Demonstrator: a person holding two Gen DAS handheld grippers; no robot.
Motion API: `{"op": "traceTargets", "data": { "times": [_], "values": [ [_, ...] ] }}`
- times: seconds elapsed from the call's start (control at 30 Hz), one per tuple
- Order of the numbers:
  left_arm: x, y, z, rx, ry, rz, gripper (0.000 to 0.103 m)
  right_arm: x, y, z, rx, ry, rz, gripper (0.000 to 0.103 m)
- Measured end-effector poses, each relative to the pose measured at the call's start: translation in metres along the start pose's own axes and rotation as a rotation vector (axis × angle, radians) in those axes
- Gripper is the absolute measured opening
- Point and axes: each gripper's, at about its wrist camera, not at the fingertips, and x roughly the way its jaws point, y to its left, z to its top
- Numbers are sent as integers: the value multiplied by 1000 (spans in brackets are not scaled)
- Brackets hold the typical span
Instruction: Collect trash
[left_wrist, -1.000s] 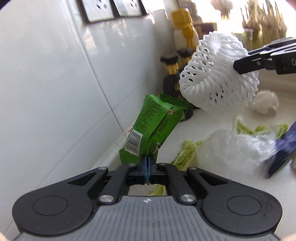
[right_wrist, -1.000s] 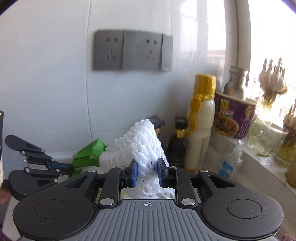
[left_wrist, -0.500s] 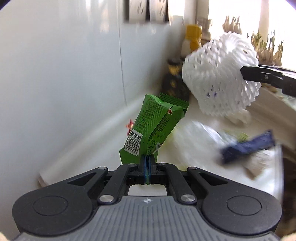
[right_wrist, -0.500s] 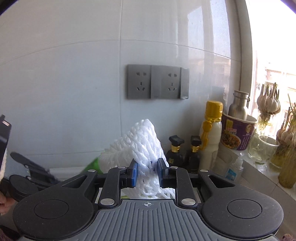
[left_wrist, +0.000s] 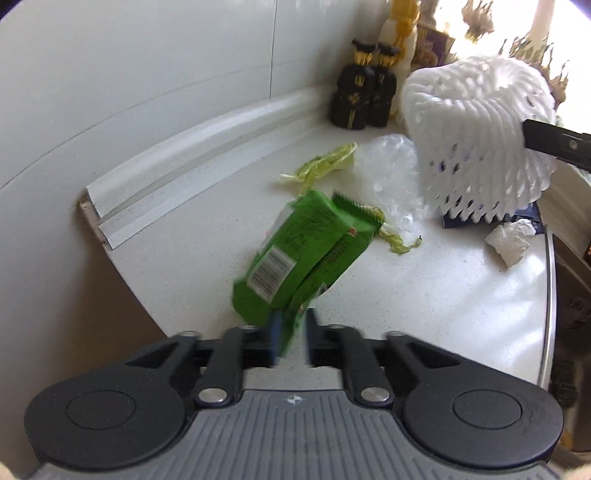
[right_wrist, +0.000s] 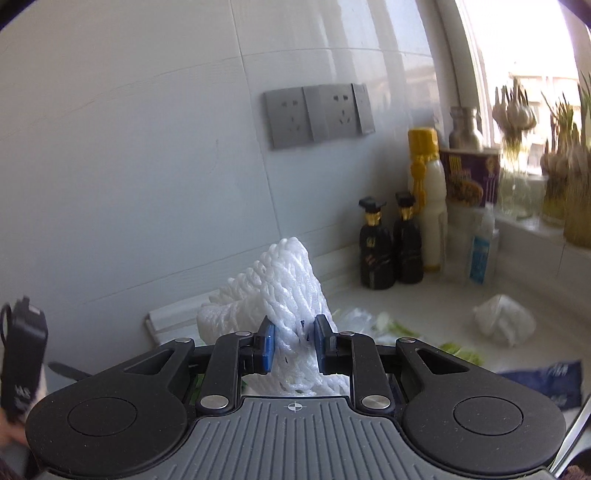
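The left gripper (left_wrist: 290, 334) sits at lower centre of its view with its jaws parted and the green snack wrapper (left_wrist: 304, 258) between them but blurred and tilting up toward mid-frame. It looks like a let-go, the wrapper slipping free, though whether either pad still touches it I cannot tell. The gripper is past the end of the white countertop (left_wrist: 424, 295), whose edge cuts off at lower left; that suggests a bin below, but none is visible. In the right wrist view the right gripper (right_wrist: 293, 349) is clenched on the white foam fruit net (right_wrist: 284, 280), its blue pads pinching a fold near the net's base so the light mesh stands up in front of the camera. The left view shows the same net (left_wrist: 476, 136) held high at upper right, clear of the counter — probably waiting its turn to be dropped. Other trash lies on the counter: a clear plastic bag (left_wrist: 391, 173) and pale green vegetable scraps (left_wrist: 325, 166) at centre, a crumpled tissue (left_wrist: 511, 243) at right, and a dark blue packet (right_wrist: 546, 380) partly hidden behind the net. The dark bottles (right_wrist: 391, 247) against the wall at upper right are likely not trash.
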Motion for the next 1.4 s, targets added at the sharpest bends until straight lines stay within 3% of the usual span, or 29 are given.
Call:
{"op": "traceTargets", "data": {
  "times": [0.07,0.23,0.27,0.33,0.4,0.47,0.57,0.63,0.67,0.7,0.77,0.83,0.93,1.1,1.23,1.4],
  "values": [
    [0,-4,-14,15,-52,-9,50,-5,5,-5,21,-12,15,20],
    [9,-21,-38,131,-182,87,52,-15,12,-11,84,-46,36,21],
    [12,-23,-42,148,-201,106,48,-16,13,-13,100,-50,41,21],
    [19,-26,-45,168,-215,142,32,-19,14,-18,125,-56,57,21],
    [22,-25,-48,141,-241,133,9,-20,14,-23,151,-62,76,21],
    [22,-19,-46,81,-252,98,3,-19,13,-28,169,-64,93,21],
    [17,-14,-51,30,-251,69,3,-18,10,-33,173,-56,83,21],
    [11,-15,-52,29,-248,52,9,-17,5,-34,177,-55,69,21],
    [5,-18,-53,45,-270,58,23,-18,3,-34,181,-56,67,21],
    [-1,-23,-53,78,-300,63,42,-18,0,-35,185,-58,69,22],
    [-11,-37,-51,188,-363,77,64,-17,-3,-35,194,-54,72,22],
    [-15,-52,-44,341,-382,94,64,-15,-6,-36,201,-51,68,22],
    [-12,-68,-29,545,-337,91,62,-14,-9,-37,194,-43,48,22],
    [5,-87,-9,799,-176,103,50,-10,-11,-39,166,-16,13,22],
    [19,-96,2,886,-84,135,43,-4,-18,-40,186,12,18,22],
    [33,-105,8,935,-3,163,24,2,-25,-44,204,46,9,22]
  ]
}}
